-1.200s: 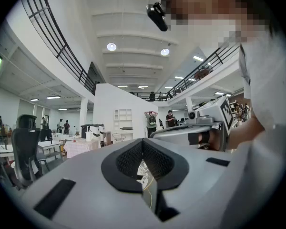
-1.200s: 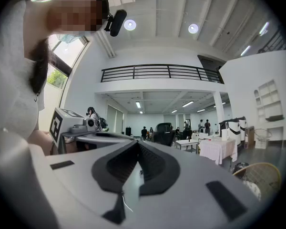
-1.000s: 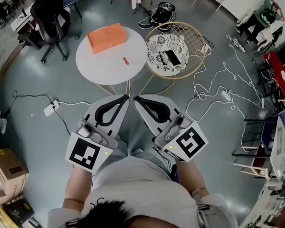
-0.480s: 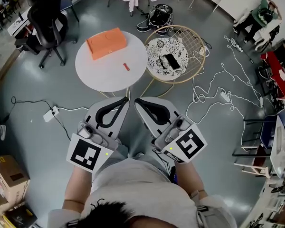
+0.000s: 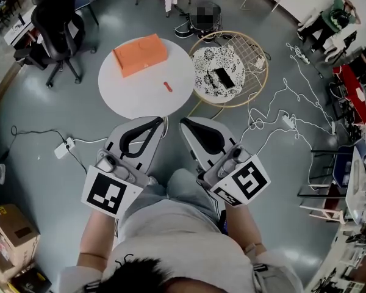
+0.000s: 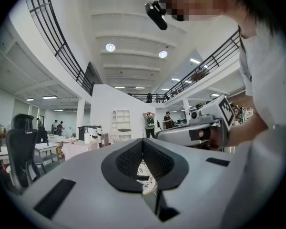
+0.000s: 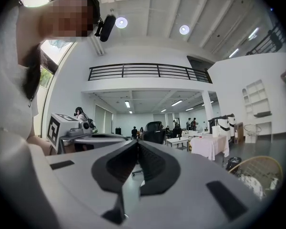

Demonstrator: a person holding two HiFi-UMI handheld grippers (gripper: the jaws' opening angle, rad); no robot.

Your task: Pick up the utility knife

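The utility knife (image 5: 167, 86) is a small red piece lying on the round white table (image 5: 128, 87), right of its middle. Both grippers are held level in front of the person's body, short of the table's near edge. My left gripper (image 5: 161, 120) is shut and empty, as the left gripper view (image 6: 143, 140) also shows. Beside it, my right gripper (image 5: 183, 122) has its jaws together with nothing between them, seen too in the right gripper view (image 7: 137, 142). Neither gripper view shows the knife.
An orange box (image 5: 140, 54) lies at the table's far left. A round wicker chair (image 5: 256, 57) with a patterned cushion and a black phone (image 5: 224, 77) stands to the table's right. White cables (image 5: 280, 112) run over the floor at right; an office chair (image 5: 55, 17) stands far left.
The table and knife have come nearer in the head view. Both grippers have moved forward with the person and stayed shut.
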